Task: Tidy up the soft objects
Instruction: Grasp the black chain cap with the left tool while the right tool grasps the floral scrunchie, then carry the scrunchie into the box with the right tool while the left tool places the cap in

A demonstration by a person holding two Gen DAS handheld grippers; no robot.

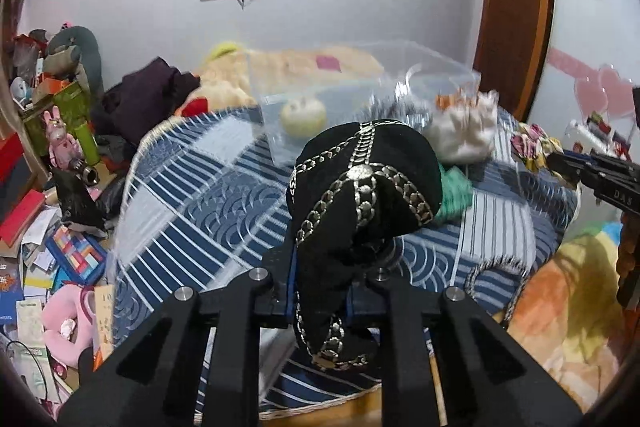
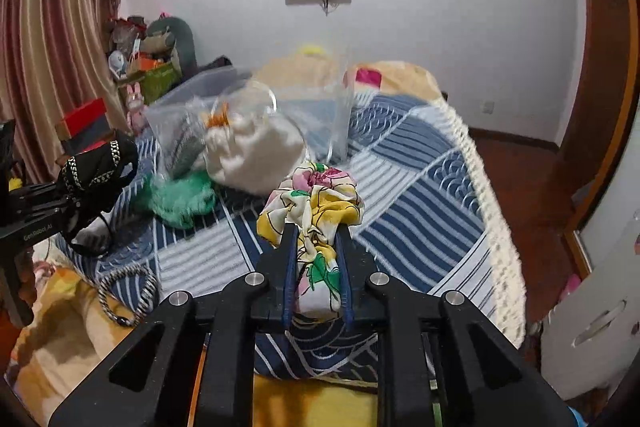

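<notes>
I hold 2 soft things above the quilted bed: my left gripper clamps the black chain-trimmed hat, my right gripper pinches the floral cloth. I should carry each over the clear plastic bin before releasing — limp fabric snags on rims.

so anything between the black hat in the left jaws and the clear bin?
Nothing visible. The black hat is lifted above the quilt, and the clear bin lies straight ahead; the white bundle sits off to the right.
</notes>
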